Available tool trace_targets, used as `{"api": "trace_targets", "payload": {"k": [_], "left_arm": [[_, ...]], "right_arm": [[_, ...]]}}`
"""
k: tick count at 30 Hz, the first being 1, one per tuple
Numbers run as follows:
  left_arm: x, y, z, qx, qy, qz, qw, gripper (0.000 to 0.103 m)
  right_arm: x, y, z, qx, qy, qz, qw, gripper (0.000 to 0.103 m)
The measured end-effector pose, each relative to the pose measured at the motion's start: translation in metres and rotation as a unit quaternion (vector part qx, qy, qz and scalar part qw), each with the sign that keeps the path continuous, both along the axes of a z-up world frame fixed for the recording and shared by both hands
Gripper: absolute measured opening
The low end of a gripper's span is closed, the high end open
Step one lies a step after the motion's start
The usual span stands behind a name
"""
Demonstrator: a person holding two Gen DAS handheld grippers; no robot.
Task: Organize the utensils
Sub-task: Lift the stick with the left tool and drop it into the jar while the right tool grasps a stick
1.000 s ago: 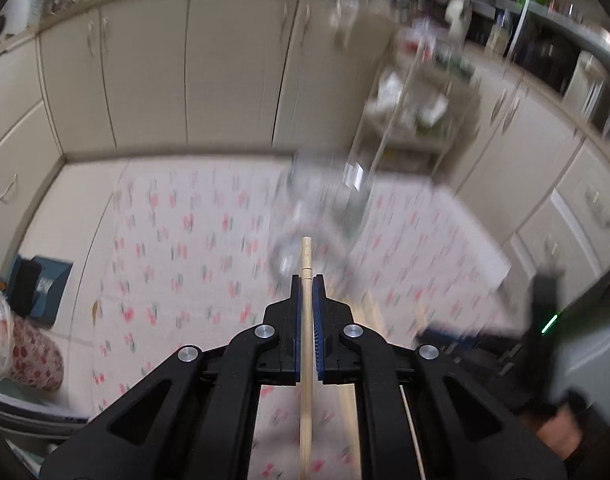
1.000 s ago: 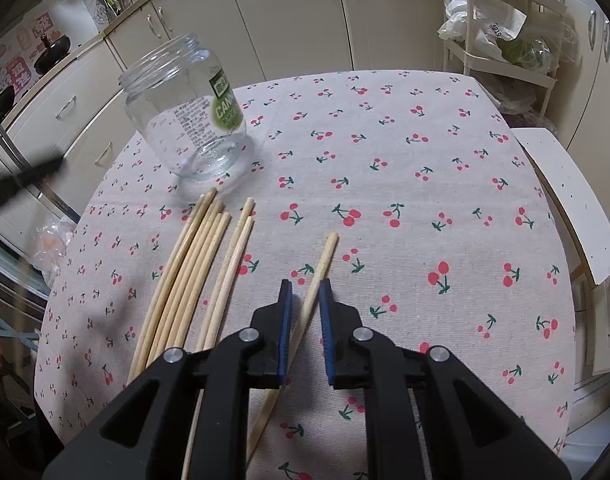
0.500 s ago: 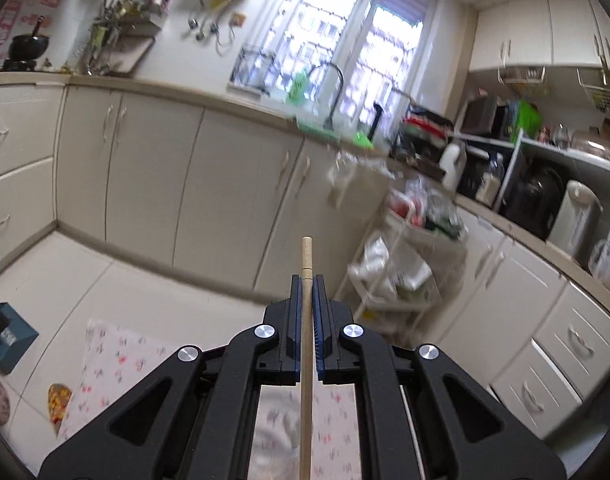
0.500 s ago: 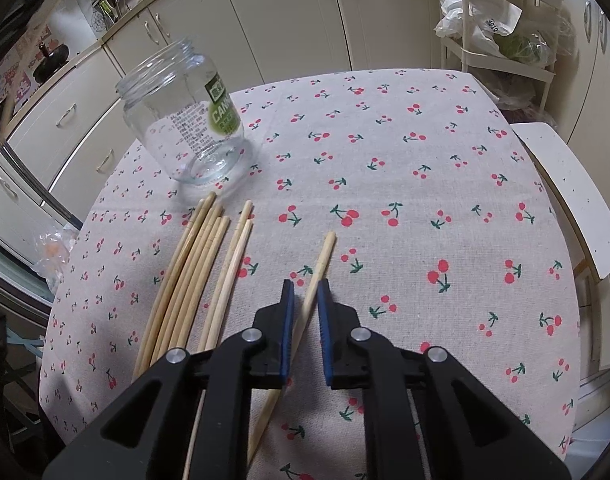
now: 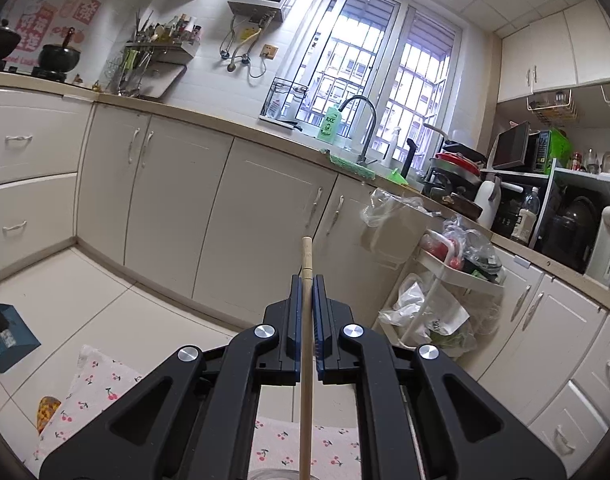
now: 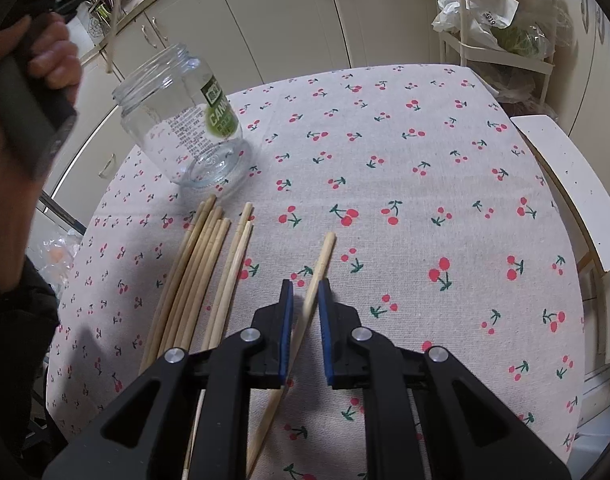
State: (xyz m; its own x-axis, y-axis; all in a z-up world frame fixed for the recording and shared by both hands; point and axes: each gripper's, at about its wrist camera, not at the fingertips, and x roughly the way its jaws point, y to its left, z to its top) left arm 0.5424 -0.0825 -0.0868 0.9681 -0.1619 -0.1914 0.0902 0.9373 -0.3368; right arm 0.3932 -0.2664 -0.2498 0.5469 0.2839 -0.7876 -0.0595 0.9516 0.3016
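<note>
A round table under a cherry-print cloth [image 6: 385,184] stands in a kitchen of cream cabinets [image 5: 173,200], with a barred window [image 5: 381,80] over the sink. On the cloth lie pale wooden chopsticks [image 6: 193,272], long, thin and plain: a tight bundle of about five at the left, two more just beside it, and a single chopstick [image 6: 317,272] apart to the right, its blunt end pointing up the table. The right gripper [image 6: 303,312] hangs tilted down over that single stick, blue-lined jaws a little apart with the stick running between them; whether the pads actually press on it cannot be told. Beyond the bundle's tips stands an open glass jar [image 6: 185,120] with a green label, clear and with nothing visible inside. At the far left of the right view a hand [image 6: 33,80] grips the other tool's handle, raised above the jar, with a thin stick slanting down from it toward the jar's mouth. The left gripper [image 5: 307,292] is pinched tight on one chopstick [image 5: 306,320], which runs straight up between the jaws and pokes out past their tips, pointing roughly level at the cabinets
</note>
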Motion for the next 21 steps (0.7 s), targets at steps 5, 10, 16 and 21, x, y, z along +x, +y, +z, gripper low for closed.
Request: {"api": "trace_targets", "payload": {"k": [5, 10, 16, 21], "left_arm": [[-0.006, -0.008, -0.014, 0.023, -0.013, 0.0, 0.9996, 0.005], [-0.017, -0.013, -0.019, 0.042, -0.028, -0.005, 0.9987, 0.005], [-0.015, -0.01, -0.007, 0.045, -0.043, 0.002, 0.9981, 0.005], [-0.011, -0.011, -0.006, 0.053, -0.045, -0.002, 0.9976, 0.005]], "right_arm": [[0.001, -0.001, 0.0, 0.005, 0.001, 0.0, 1.0, 0.014], [0.001, -0.001, 0.0, 0.005, -0.002, 0.0, 1.0, 0.014], [0.001, -0.001, 0.0, 0.004, -0.003, 0.0, 1.0, 0.014], [0.001, -0.002, 0.0, 0.003, -0.004, 0.0, 1.0, 0.014]]}}
